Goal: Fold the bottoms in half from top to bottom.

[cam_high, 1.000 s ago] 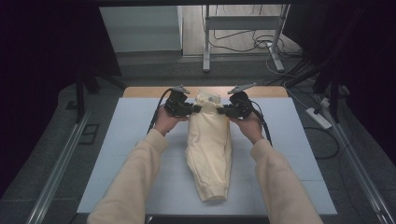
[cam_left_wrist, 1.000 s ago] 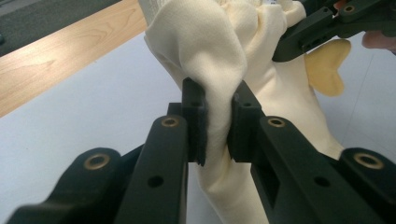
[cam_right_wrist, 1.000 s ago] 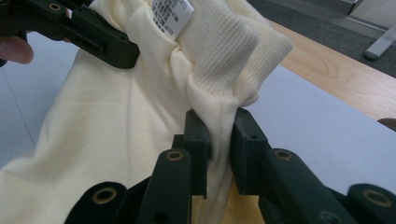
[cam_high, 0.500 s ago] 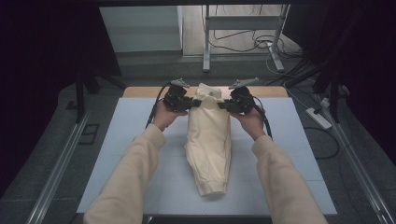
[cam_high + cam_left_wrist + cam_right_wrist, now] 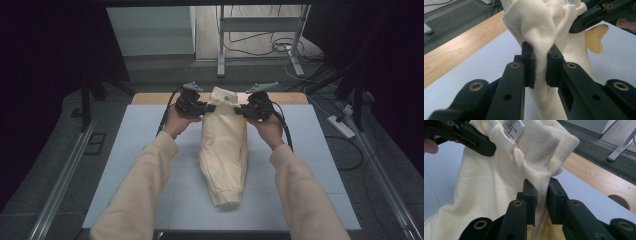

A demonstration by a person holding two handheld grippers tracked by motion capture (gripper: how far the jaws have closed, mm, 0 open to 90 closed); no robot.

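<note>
A cream-yellow garment (image 5: 223,150) lies lengthwise down the middle of the pale blue mat (image 5: 125,165), its ribbed waistband end lifted at the far side. My left gripper (image 5: 206,107) is shut on the left side of that raised end; in the left gripper view its jaws pinch a fold of the cream fabric (image 5: 536,30). My right gripper (image 5: 238,110) is shut on the right side; the right gripper view has the fabric (image 5: 499,182) squeezed between the pads below the ribbed band (image 5: 544,145) and a white label (image 5: 513,128). The lower hem rests on the mat near me.
The mat covers a wooden table (image 5: 150,98) whose far edge shows as a bare strip. Beyond it are a metal frame's legs (image 5: 220,60) and cables on the floor (image 5: 270,47). A power strip (image 5: 341,126) lies at right. Open mat flanks the garment.
Both grippers have lifted the garment's top end slightly up and away from me; the waistband now stands higher over the table's far edge. The grips are unchanged.
</note>
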